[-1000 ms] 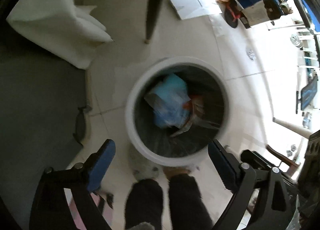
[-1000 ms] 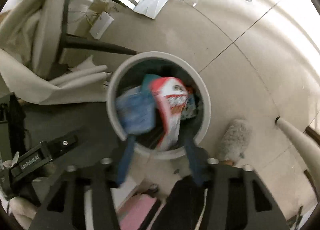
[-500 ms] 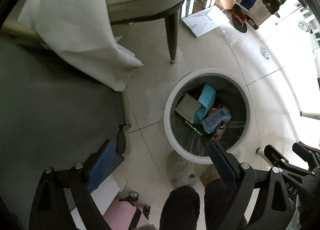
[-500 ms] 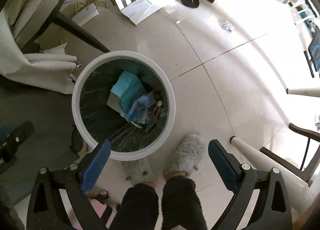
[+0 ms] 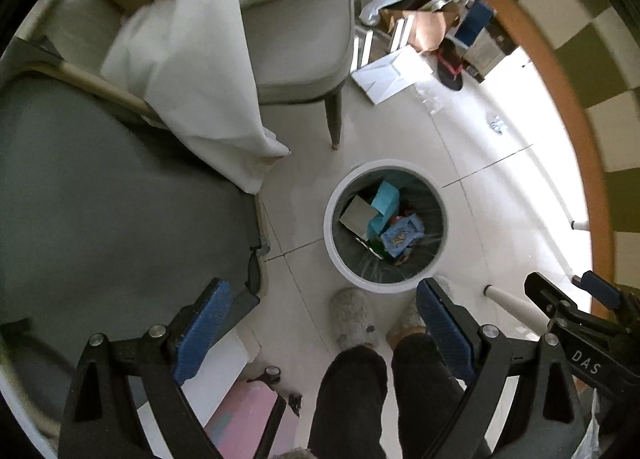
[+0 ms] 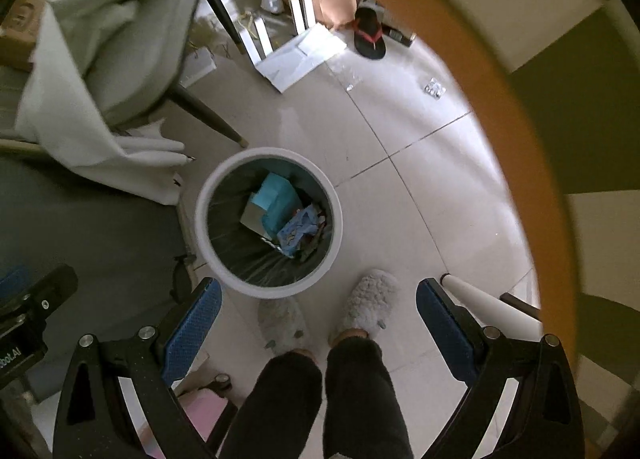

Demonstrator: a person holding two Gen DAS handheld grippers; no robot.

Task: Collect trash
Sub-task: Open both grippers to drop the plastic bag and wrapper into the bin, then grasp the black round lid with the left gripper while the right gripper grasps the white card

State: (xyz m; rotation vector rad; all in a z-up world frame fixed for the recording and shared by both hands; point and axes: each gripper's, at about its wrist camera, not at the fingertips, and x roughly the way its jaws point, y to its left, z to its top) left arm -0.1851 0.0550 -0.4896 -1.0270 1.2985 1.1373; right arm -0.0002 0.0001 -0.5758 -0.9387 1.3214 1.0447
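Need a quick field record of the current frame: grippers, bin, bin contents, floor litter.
left gripper: open, empty, above the floor
right gripper: open, empty
trash bin: round, white rim, clear liner, upright on the tile floor by the person's slippers
bin contents: teal carton, blue wrapper, other scraps too small to name
floor litter: white papers, black flip-flop, small clear wrapper

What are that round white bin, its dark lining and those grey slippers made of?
The round white bin looks like smooth moulded plastic: even matte rim. Its dark lining seems to be a thin plastic bag, glossy and wrinkled. The grey slippers look like fluffy fleece or faux fur, judging by the fuzzy pile.
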